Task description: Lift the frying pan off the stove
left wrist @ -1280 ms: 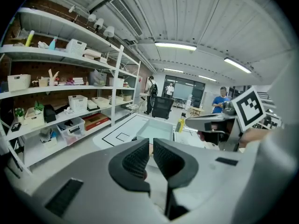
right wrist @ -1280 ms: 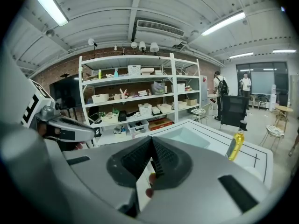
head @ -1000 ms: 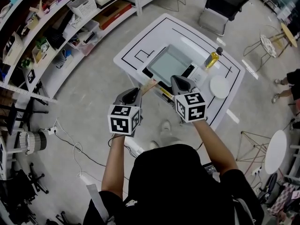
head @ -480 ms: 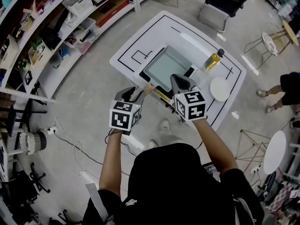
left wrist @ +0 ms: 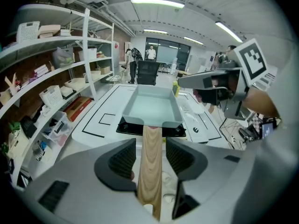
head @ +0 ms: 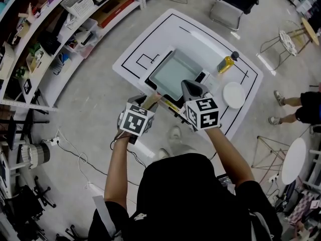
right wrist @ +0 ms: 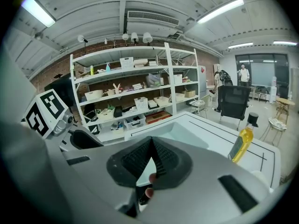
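Wood-grained and pale, the long handle (left wrist: 150, 162) of the grey-green rectangular frying pan (head: 173, 70) is reaching out past the near edge of the white table (head: 150, 39), while the pan itself is sitting flat on the black stove (left wrist: 124, 126) by that same edge. The left gripper (left wrist: 150, 146) is straddling the handle with its jaws wide apart; they have just been opening, and the ribbed pads are not pressing on the wood. The right gripper (right wrist: 150, 160) is hovering just right of the stove with its jaws closed together on nothing.

Towards the table's right edge a yellow oil bottle with a black cap (head: 226, 63) is standing upright, and a round white plate (head: 234, 94) is lying nearer its right corner, both apart from the stove. Black lines are marking out boxes on the tabletop.

Round the table, a black office chair (head: 235, 4) is waiting at the far side and white shelving (head: 50, 34) loaded with bins is lining the left, over a grey concrete floor. The stove's front is lying hidden behind the grippers.
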`<move>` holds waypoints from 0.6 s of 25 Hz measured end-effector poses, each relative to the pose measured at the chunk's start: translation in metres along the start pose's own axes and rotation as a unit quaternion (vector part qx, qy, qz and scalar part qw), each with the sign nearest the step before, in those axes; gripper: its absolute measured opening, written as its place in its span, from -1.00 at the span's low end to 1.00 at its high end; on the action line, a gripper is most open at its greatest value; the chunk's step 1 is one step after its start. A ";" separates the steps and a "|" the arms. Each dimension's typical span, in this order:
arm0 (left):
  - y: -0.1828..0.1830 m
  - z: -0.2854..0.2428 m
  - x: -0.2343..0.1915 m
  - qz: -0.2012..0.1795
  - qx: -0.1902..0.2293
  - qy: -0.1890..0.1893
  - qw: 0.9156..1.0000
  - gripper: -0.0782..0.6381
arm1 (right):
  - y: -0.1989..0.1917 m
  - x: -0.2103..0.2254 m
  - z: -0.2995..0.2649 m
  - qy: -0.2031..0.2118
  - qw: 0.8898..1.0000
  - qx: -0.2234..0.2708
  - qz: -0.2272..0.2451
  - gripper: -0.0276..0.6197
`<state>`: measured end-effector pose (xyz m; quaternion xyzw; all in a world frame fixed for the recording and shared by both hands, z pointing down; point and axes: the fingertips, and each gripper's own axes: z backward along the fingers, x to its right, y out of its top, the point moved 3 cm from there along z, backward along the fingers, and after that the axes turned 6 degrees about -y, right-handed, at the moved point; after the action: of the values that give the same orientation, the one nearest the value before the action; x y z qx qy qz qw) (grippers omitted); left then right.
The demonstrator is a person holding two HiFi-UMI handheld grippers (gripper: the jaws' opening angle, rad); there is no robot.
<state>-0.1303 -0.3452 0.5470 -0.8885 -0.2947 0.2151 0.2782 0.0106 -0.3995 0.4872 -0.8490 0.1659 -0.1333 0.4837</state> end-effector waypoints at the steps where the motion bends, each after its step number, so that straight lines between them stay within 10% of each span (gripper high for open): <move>1: -0.001 -0.003 0.000 -0.002 -0.007 -0.004 1.000 -0.26 | -0.001 0.001 -0.001 0.000 1.000 -0.002 -0.001 -0.91; 15: -0.023 -0.039 -0.007 -0.035 -0.093 0.003 0.995 -0.26 | -0.007 0.012 -0.015 0.003 1.000 -0.016 -0.009 -0.91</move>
<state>-0.1239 -0.3489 0.5920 -0.9002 -0.3437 0.1741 0.2031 0.0164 -0.4128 0.5015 -0.8576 0.1613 -0.1374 0.4686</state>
